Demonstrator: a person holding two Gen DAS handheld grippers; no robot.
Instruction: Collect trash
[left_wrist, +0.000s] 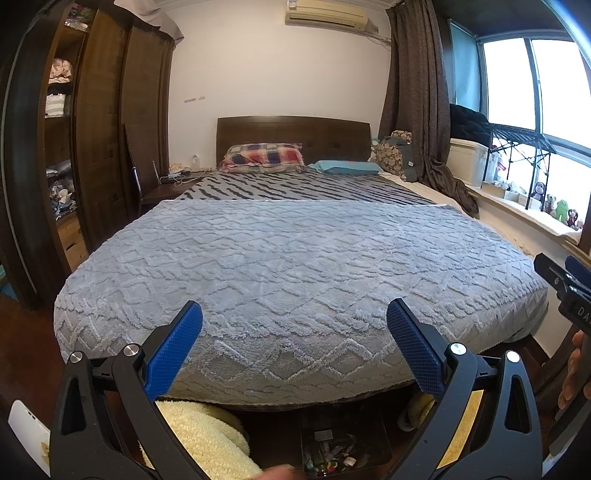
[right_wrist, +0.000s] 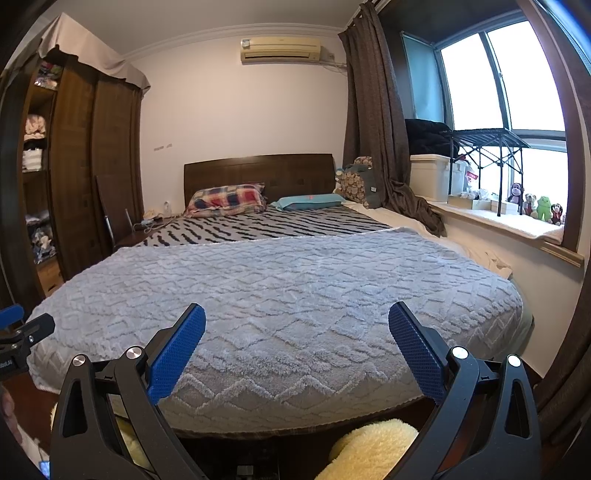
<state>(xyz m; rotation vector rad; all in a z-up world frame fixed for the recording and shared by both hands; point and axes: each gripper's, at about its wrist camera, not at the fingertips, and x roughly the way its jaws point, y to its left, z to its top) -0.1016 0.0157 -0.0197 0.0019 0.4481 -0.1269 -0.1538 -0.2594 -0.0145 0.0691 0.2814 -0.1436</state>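
My left gripper (left_wrist: 295, 306) is open, its blue pads spread wide above the foot of the bed, holding nothing. My right gripper (right_wrist: 297, 308) is open too and empty, also facing the bed. Low in the left wrist view, on the floor by the bed's foot, stands a dark bin (left_wrist: 380, 432) with several small scraps (left_wrist: 332, 458) inside. The grey textured blanket (left_wrist: 288, 266) shows no loose litter. Each gripper appears in the other's view: the right one (left_wrist: 565, 284) at the right edge, the left one (right_wrist: 22, 332) at the left edge.
A pale yellow fluffy item (left_wrist: 207, 435) lies on the floor beside the bin, and another (right_wrist: 373, 446) shows below the right gripper. A dark wardrobe (left_wrist: 99, 129) lines the left. A window ledge (right_wrist: 517, 225) with plush toys runs along the right. Pillows (left_wrist: 264, 157) lie at the headboard.
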